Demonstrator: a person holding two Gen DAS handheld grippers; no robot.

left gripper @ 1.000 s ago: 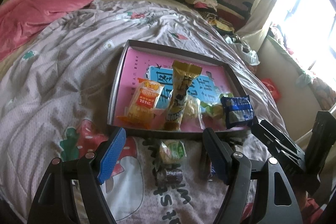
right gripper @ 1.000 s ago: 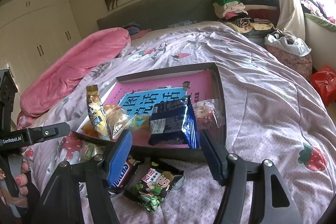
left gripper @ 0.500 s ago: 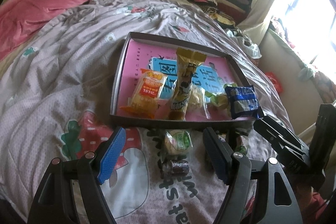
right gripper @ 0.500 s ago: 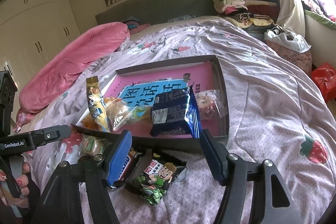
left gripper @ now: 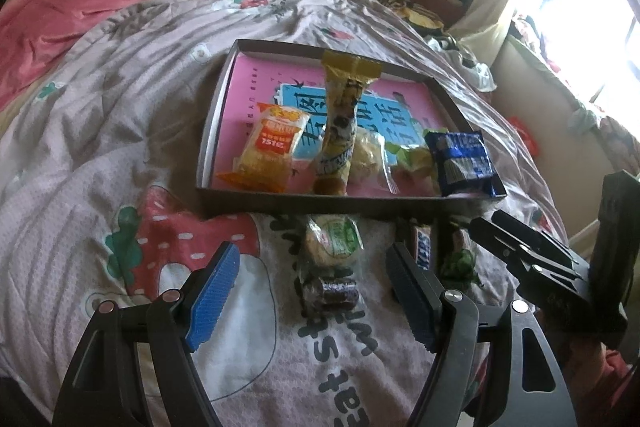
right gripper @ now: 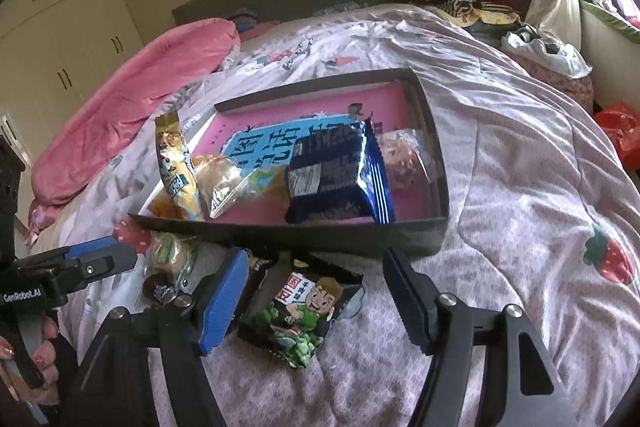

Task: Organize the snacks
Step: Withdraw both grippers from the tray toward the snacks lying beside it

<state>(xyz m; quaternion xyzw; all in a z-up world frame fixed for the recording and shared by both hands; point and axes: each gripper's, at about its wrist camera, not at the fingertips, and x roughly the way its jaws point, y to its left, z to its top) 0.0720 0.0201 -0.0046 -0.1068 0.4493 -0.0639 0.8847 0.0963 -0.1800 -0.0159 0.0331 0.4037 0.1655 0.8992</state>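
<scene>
Green snack pack [right gripper: 304,315] between spread fingers [right gripper: 222,301]

Shallow dark tray [left gripper: 206,143] on bedspread, holding orange packet [left gripper: 272,151], tall yellow bar [left gripper: 340,131], blue pouch [right gripper: 340,175]; round green-labelled cake [left gripper: 334,239] and cartoon bag [right gripper: 304,311] lying outside

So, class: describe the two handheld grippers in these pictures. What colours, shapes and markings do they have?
Both are black plastic tools with two angular arms joined by silver rivets. The left gripper and the right gripper each carry blue ribbed pads on their fingers. Seen from the right wrist view, the left tool's side bears white "GenRobot.AI" lettering. The hand holding it has decorated nails.
</scene>
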